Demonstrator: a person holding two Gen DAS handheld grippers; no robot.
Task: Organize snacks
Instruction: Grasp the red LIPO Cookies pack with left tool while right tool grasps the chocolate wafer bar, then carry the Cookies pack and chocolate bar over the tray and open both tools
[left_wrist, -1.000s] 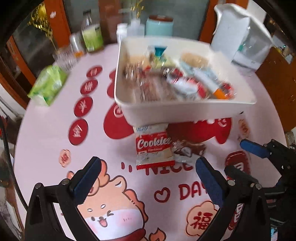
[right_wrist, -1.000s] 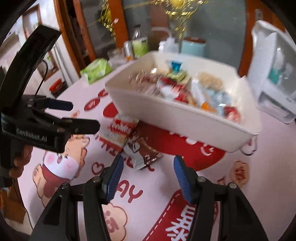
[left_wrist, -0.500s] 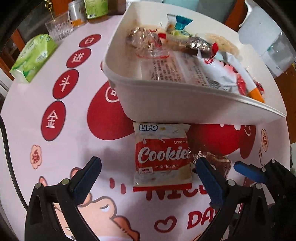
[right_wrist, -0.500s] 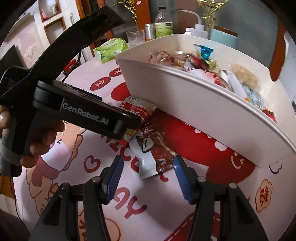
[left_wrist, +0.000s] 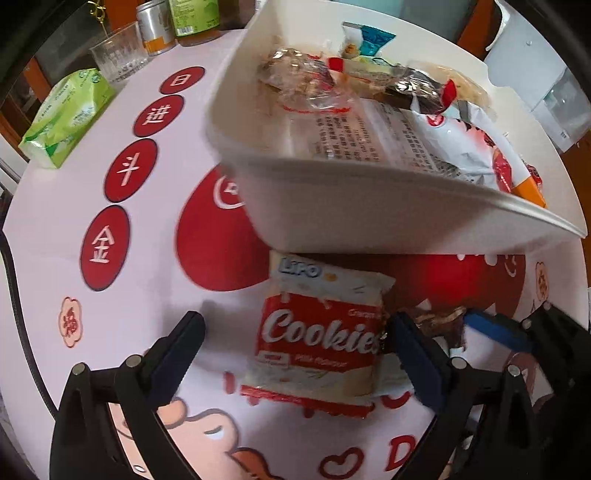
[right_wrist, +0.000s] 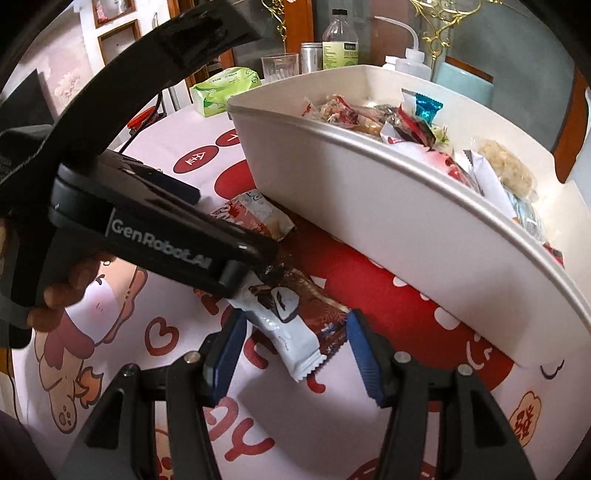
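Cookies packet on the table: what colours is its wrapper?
Cookies packet: red band with white lettering, cream-white ends; clearest in the left wrist view.

Round table (left_wrist: 48, 236) under a pink cartoon cloth, orange-brown wooden cabinet (right_wrist: 110, 33) behind.

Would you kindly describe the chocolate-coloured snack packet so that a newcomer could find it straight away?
Start at the big white bin full of snacks on the pink printed tablecloth. Just in front of its near wall lie two loose packets side by side. Yours is the brown and white wrapper between the right tongs, not the red Cookies pack beside it.
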